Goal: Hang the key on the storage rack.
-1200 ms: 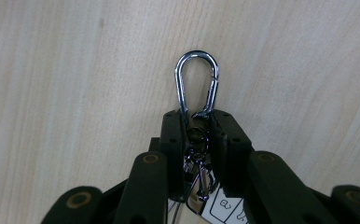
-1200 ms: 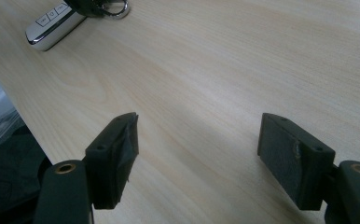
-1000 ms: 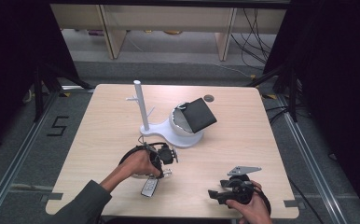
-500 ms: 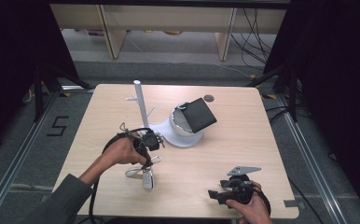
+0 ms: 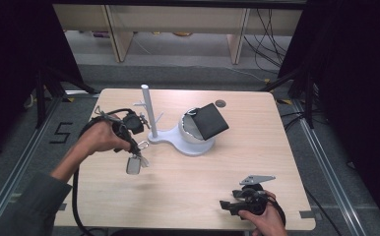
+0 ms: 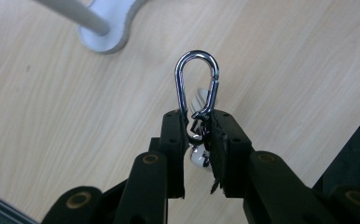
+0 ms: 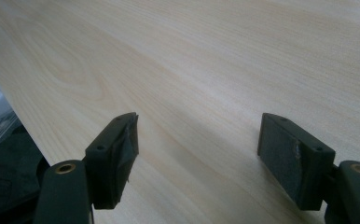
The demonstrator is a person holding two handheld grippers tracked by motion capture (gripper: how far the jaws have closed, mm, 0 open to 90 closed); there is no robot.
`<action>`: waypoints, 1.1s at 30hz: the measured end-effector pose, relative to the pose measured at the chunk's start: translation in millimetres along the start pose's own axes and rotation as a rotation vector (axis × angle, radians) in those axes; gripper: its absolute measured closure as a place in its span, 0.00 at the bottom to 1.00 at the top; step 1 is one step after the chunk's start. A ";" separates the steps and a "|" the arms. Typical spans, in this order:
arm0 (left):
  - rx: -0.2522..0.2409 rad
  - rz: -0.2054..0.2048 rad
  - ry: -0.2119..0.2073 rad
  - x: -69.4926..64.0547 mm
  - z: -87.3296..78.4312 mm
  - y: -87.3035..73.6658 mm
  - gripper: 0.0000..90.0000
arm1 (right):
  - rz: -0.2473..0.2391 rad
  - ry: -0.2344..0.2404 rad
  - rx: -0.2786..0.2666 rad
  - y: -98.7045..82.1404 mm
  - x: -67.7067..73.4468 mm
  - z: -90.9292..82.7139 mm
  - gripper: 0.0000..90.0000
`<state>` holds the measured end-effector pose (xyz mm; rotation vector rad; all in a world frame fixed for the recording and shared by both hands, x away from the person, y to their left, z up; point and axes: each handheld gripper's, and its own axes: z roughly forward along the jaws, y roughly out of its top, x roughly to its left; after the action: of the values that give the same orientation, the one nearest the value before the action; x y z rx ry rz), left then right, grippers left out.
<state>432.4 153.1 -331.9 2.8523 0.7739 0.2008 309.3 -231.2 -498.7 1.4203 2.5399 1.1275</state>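
The carabiner point(image 6: 197, 86) is polished metal, chrome-bright and mirror-smooth, catching white highlights along its loop. The jaws of the left gripper point(image 6: 197, 140) that clamp it look like matt black plastic with brass-coloured rivets, their pads a duller, slightly frayed rubbery facing. The right gripper point(image 7: 197, 154) shows the same matt black finish, its pads scuffed at the edges. The table point(image 5: 188, 187) is pale wood-grain laminate, smooth with a soft sheen. At 12 o'clock from the carabiner in the left gripper view, the stand point(image 6: 106, 35) looks like smooth white plastic, satin rather than glossy, with a matt grey-white post.
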 end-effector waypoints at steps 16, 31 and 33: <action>-0.037 -0.142 0.057 46.7 -38.4 -3.6 0.84 | 0.024 0.006 0.006 0.1 1.6 -0.6 0.33; -0.068 -0.211 0.086 69.2 -53.3 13.6 0.84 | 0.006 0.007 0.003 0.1 0.8 0.2 0.33; -0.075 -0.221 0.090 72.1 -53.7 15.2 0.84 | 0.013 0.009 0.010 -0.1 1.5 0.1 0.33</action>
<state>492.0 184.4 -270.4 2.6774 1.0674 0.3205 308.4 -230.1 -498.4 1.4393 2.5492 1.1277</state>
